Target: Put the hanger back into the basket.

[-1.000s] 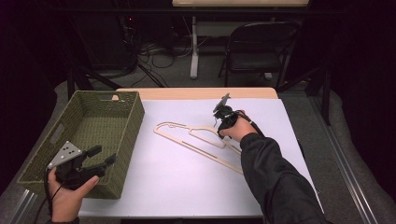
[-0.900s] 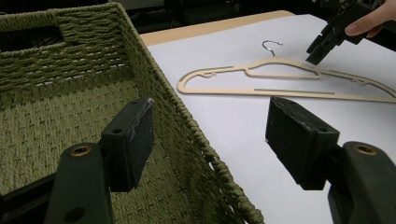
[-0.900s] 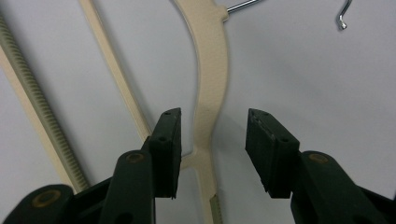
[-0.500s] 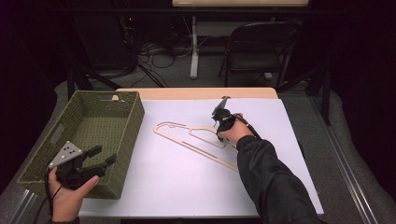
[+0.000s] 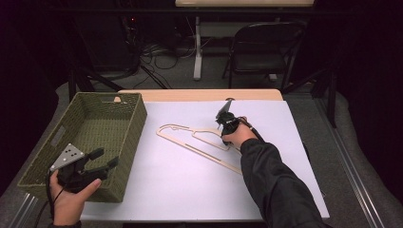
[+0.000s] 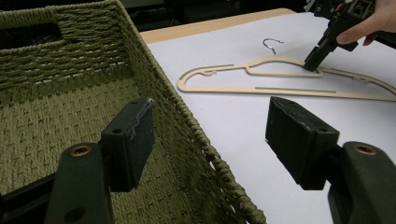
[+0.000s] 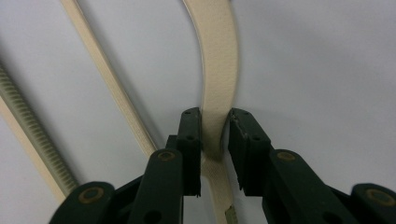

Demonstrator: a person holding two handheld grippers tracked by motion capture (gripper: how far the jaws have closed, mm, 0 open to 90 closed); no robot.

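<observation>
A flat beige hanger (image 5: pixel 199 142) with a metal hook lies on the white table sheet. My right gripper (image 5: pixel 222 135) points down at the hanger's upper arm near the neck. Its jaws have just been closing. In the right gripper view its gripper (image 7: pixel 215 116) has both pads against the sides of the beige strip (image 7: pixel 215 70). My left gripper (image 5: pixel 105 157) stands open over the near right corner of the green woven basket (image 5: pixel 138 118), with nothing between its fingers. From the left gripper view (image 6: pixel 210 126) the hanger (image 6: pixel 261 88) and the right gripper (image 6: pixel 312 65) show farther off.
The basket's rim (image 6: pixel 187 116) runs between the left jaws; nothing shows inside it. The white sheet (image 5: pixel 190 190) covers the table, with a wooden edge (image 5: pixel 199 94) at the back. A folding chair (image 5: pixel 266 47) and cables stand beyond the table.
In the high view the right hand has shifted only slightly over the hanger. The left hand, the basket and the hanger have kept their places.
</observation>
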